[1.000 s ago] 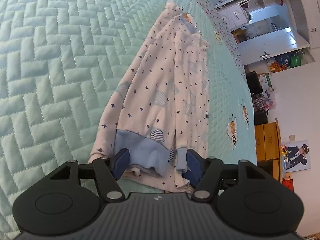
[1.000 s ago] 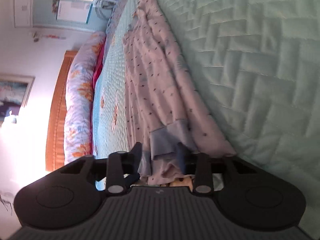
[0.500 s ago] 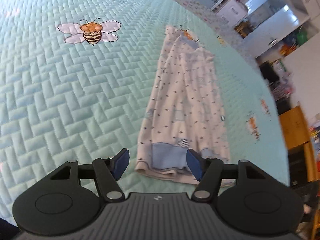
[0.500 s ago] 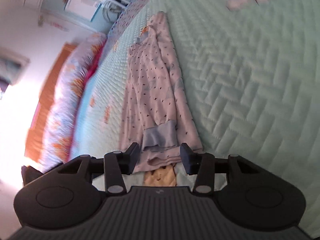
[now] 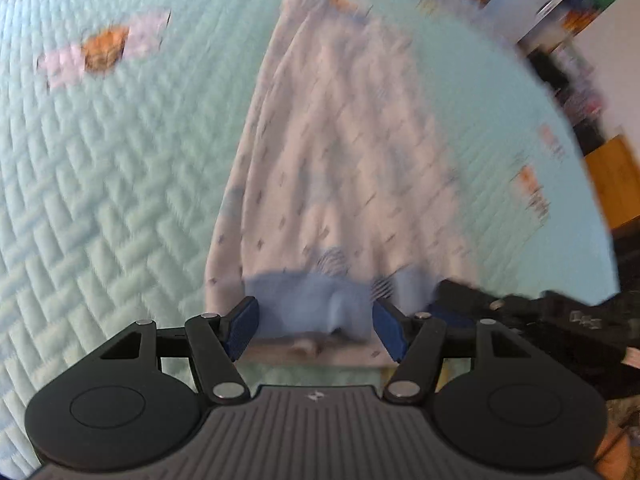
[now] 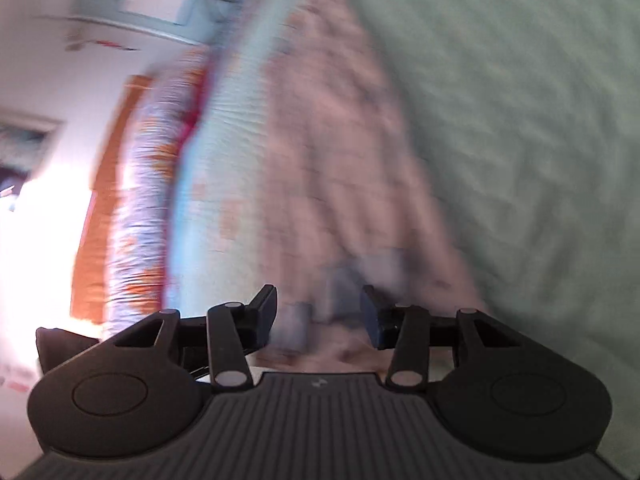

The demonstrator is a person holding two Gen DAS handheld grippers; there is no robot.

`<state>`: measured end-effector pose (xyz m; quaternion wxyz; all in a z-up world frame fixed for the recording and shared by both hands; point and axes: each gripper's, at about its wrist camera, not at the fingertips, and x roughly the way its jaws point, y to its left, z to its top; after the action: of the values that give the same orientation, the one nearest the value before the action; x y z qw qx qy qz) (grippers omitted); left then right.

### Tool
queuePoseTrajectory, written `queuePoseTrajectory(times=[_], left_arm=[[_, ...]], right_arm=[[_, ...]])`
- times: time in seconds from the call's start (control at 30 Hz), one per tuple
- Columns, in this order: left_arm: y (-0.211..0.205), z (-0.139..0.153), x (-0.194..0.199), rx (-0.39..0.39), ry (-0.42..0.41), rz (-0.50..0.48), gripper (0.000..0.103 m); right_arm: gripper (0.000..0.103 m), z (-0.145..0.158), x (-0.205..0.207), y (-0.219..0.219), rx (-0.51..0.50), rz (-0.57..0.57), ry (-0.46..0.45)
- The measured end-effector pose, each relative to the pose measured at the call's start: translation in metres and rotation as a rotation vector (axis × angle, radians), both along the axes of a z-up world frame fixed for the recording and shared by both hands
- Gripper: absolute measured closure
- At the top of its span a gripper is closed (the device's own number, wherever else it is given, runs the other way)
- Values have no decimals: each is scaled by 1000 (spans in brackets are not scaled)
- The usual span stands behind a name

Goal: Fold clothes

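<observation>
Pale green quilted bedding [image 5: 100,208] fills both blurred views, with bee pictures stitched into it and a flowered pillow [image 6: 136,208] along a wooden headboard at the far side. On the quilt lies the garment [image 5: 332,152], a white top with small dark marks, already narrowed into a long strip that runs away from both cameras. Its blue hem band [image 5: 304,300] is the near end.

The left gripper [image 5: 316,328] stands wide, its blue pads either side of the hem band with a gap on each side, holding nothing. The right gripper [image 6: 318,316] is parted too, with the hem cloth between its fingers but seemingly not pinched; the blur leaves some doubt. In the left view the right gripper shows as a dark shape just beside the hem's right corner.

This looks like the start of the crosswise fold. Next, both claws need to drop onto the hem corners, pinch every layer, then lift and carry the near end towards the collar evenly.
</observation>
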<state>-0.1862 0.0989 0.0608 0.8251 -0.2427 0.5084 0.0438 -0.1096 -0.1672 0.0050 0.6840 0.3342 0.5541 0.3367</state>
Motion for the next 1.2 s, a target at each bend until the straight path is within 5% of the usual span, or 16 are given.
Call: queuePoseTrajectory(times=[0.23,0.33,0.5,0.97,1.2], left_arm=[[-11,0,3,82,6,-42,36],[-10,-2,1,85,0,-47,32],[-11,-1,1,82,-7,-53,31],[-14,0,2,80,-15,-71,22],[-14,2,1,79,-14,-85,21]], right_arm=[[53,32,-10,-11,-80,24,-121],[45,46,-9,-15,-95,14,-175],[45,33,2,3,-261,60,-164],[45,69,-2,26,-408,111,-332],[45,52,4,22,-362,106,-256]])
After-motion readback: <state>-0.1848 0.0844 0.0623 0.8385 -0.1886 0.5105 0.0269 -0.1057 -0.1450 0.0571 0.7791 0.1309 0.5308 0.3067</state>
